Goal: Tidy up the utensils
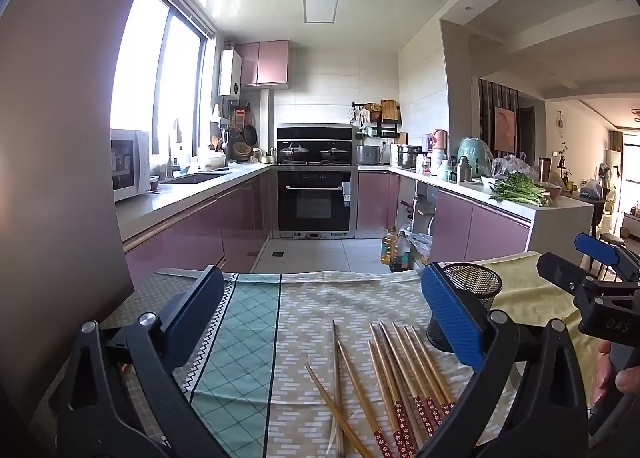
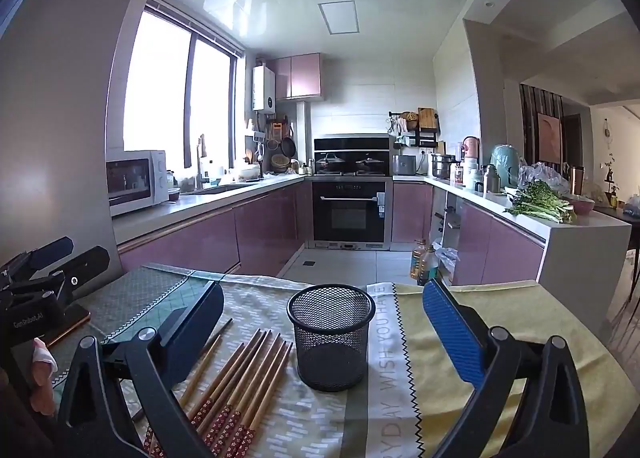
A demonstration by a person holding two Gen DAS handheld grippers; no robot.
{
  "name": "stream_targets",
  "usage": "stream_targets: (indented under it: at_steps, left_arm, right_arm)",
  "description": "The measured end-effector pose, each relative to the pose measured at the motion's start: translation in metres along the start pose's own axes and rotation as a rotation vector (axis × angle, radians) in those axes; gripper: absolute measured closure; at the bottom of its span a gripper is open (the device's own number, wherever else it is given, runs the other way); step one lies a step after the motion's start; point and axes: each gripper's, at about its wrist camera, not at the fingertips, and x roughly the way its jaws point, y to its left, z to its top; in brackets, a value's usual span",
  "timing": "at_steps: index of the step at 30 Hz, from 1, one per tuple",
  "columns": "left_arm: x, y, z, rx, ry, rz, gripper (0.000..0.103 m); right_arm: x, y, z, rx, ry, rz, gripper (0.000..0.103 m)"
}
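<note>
Several wooden chopsticks point(image 1: 400, 374) with red flowered ends lie loose on the patterned tablecloth point(image 1: 304, 310). They also show in the right wrist view point(image 2: 244, 378), left of a black mesh holder point(image 2: 331, 334) that stands upright and empty. The holder shows in the left wrist view point(image 1: 472, 290), partly behind my left gripper's right finger. My left gripper point(image 1: 324, 322) is open and empty above the cloth, the chopsticks between its fingers. My right gripper point(image 2: 324, 334) is open and empty, the holder between its fingers. The right gripper point(image 1: 600, 262) appears at the left view's right edge.
The table's far edge point(image 2: 304, 282) drops to the kitchen floor. Oil bottles point(image 2: 424, 262) stand on the floor beyond it. Pink cabinets, an oven point(image 2: 350, 214) and worktops with greens point(image 2: 540, 204) lie further back. A wall point(image 1: 60, 138) is close on the left.
</note>
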Motion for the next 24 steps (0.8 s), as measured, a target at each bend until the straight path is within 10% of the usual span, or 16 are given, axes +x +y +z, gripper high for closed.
stream_targets:
  at_steps: [24]
  left_arm:
    - [-0.009,0.000,-0.001,-0.004,-0.025,0.006,0.006]
  right_arm:
    - [-0.001,-0.004,-0.002,0.011,0.006,-0.008,0.006]
